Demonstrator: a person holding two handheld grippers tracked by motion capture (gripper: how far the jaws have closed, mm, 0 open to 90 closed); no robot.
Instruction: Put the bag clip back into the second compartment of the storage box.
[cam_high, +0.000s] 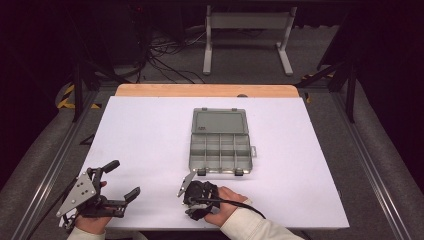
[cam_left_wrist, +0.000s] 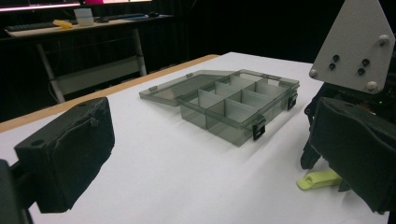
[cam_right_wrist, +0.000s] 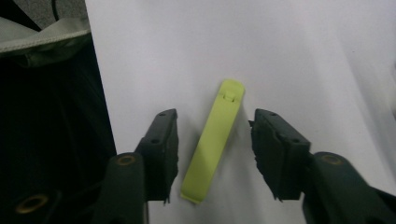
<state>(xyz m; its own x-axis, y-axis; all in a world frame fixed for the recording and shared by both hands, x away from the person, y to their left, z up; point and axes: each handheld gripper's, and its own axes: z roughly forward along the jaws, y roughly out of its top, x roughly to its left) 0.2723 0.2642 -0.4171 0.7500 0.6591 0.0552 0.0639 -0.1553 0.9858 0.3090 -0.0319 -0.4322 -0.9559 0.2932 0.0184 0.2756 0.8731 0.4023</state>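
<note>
Okay, white surface with a wooden strip along its far edge. A smoky grey compartment box sits near the middle of the surface, lid flipped open and lying flat on the far side; black latches on its near edge. Dividers split it into several cells, which look empty from the high view and the left gripper view.

Right gripper is low over the near part of the surface, just in front of the box's near-left corner in the high view. Its jaws stand apart, one on each side of a yellow-green clip, a long flat plastic piece lying on the surface. Jaws are beside it, not touching it; clear gap on both sides. The clip lies slightly tilted between them, its notched end pointing away from the camera. A pale sleeve shows at the top left of the right gripper view.

Left gripper is at the near-left corner of the surface, well apart from the box, jaws wide apart, holding nothing. In the left gripper view the two black padded jaws frame the box, and the clip shows at lower right, lying under the right gripper with its grey three-cornered plate.

Background: dark floor, cables, a white frame stand beyond the surface.
</note>
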